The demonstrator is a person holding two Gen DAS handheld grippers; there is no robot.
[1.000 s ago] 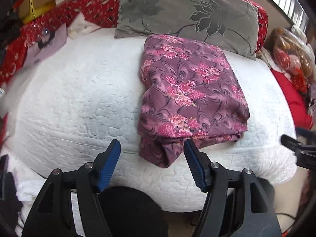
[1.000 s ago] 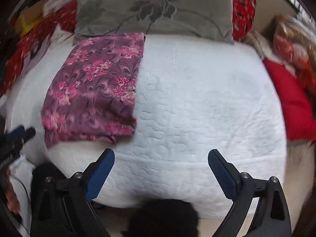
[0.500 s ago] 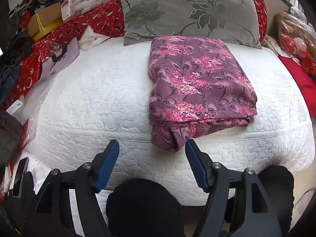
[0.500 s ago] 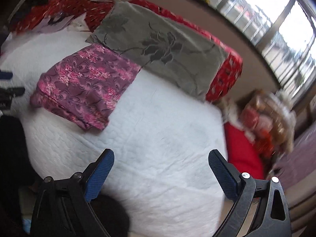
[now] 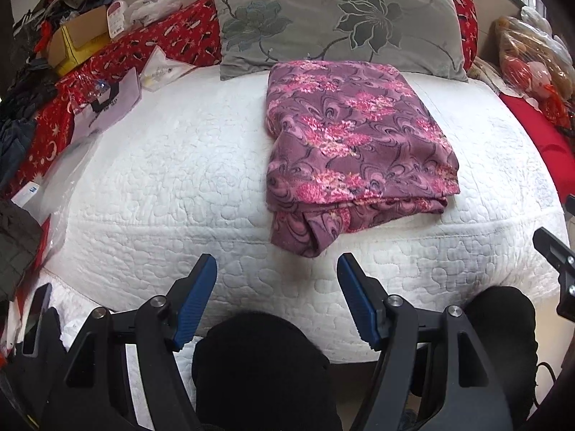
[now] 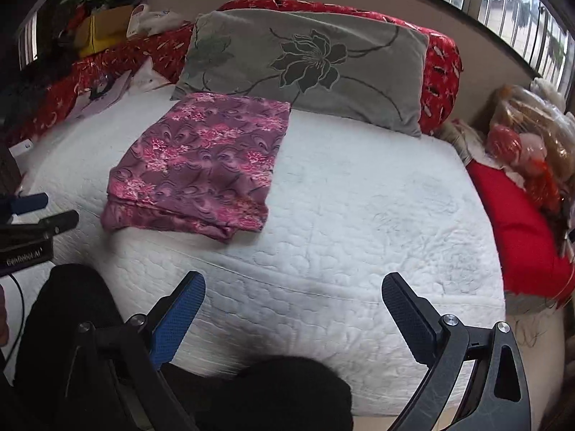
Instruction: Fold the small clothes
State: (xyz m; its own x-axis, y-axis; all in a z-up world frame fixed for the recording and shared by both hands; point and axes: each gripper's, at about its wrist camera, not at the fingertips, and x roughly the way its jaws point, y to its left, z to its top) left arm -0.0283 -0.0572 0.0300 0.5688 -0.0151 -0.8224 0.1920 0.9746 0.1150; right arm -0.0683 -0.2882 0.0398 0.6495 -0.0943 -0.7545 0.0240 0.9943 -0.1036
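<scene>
1. A white quilted mattress (image 5: 172, 186) fills most of the room in front of me.
2. A grey flowered pillow (image 5: 334, 18) lies along its far edge, against a red patterned cover (image 5: 158, 39).
3. The folded purple floral garment (image 5: 355, 143) rests flat on the mattress, its far end touching the pillow, a loose corner hanging over the near edge.
4. The left gripper (image 5: 276, 300) hangs released just short of that corner, holding nothing.
5. The right gripper (image 6: 293, 319) is spread wide and empty, off to the garment's right.

Folded cloth (image 5: 354, 151) on mattress (image 5: 172, 179) — pillow (image 5: 334, 18) behind, touching
</scene>
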